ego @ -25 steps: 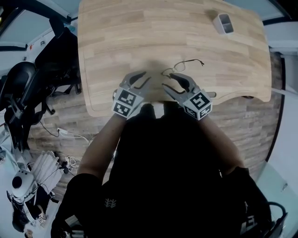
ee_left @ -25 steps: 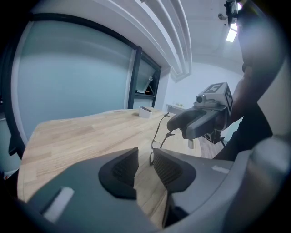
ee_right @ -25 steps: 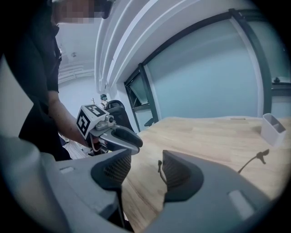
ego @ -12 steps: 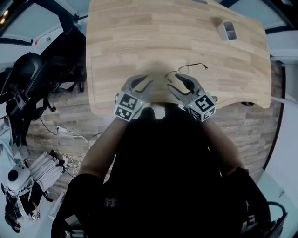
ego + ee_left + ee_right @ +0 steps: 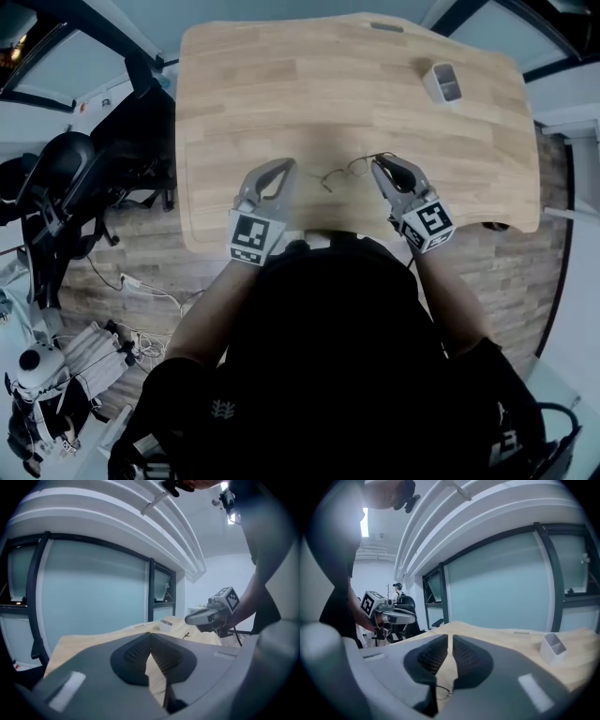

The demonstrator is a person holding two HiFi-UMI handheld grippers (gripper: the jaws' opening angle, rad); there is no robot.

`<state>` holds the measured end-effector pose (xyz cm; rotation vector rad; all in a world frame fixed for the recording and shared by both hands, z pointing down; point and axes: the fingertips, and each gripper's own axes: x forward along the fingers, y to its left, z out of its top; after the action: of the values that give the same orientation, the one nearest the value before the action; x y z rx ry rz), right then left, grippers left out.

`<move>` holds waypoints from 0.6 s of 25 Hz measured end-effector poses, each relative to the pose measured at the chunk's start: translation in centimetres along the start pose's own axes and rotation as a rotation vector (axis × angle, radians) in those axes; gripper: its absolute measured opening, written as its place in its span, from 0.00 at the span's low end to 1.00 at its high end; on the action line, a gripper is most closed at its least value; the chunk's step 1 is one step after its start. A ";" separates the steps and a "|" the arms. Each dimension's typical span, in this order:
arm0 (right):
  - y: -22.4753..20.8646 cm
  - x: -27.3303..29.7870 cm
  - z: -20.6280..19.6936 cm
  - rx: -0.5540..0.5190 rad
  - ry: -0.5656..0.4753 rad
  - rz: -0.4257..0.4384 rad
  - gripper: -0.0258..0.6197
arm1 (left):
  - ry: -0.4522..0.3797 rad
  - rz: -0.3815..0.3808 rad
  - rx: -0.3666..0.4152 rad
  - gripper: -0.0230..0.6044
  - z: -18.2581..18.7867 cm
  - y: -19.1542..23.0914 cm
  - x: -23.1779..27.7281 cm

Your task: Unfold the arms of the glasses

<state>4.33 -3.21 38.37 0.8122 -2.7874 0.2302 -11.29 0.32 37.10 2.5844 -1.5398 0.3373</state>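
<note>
Both grippers are up off the near bench edge where they rested a second ago. The right gripper [image 5: 384,167] has swung out to the right end of the glasses [image 5: 349,169]. The left gripper [image 5: 277,169] rose almost in place. The glasses sit where they were relative to the box [image 5: 442,82].

- Left jaws: were spread, now closed tip to tip, nothing between them.
- Right jaws: have just been closing, now a thin slit apart. A dark wire of the glasses [image 5: 443,688] shows through the low end of the slit, beneath the ribbed pads and not pressed by them.
- Glasses: on the bench [image 5: 281,84], near the front edge and right of centre, between the two grippers. Thin dark wire frame, slightly skewed. In the head view the right gripper covers their right end.
- Box: small, white, open-topped and rectangular, at the far right of the bench, well apart from the glasses. It also shows in the right gripper view [image 5: 555,648].
- Bench: pale wood in long planks, matte, with rounded corners.
- Grippers: smooth grey shells with dark ribbed pads and a black-and-white marker cube at each rear.
- Around: a black chair [image 5: 56,178] to the left, a wood-plank floor [image 5: 141,225] with white cables [image 5: 131,272], and frosted windows [image 5: 93,597] in dark frames beyond the bench.
</note>
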 end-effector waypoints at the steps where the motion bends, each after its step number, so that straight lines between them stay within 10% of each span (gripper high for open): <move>1: -0.4 -0.2 0.1 -0.001 -0.001 -0.006 0.07 | -0.012 0.010 0.006 0.05 0.5 0.1 0.0; 15: -3.0 -0.5 -0.9 0.005 0.035 0.009 0.04 | 0.036 0.014 -0.004 0.05 -0.9 -0.8 2.2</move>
<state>6.55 -5.28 39.38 0.7892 -2.7599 0.2505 -9.75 -0.95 38.57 2.5517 -1.5453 0.3793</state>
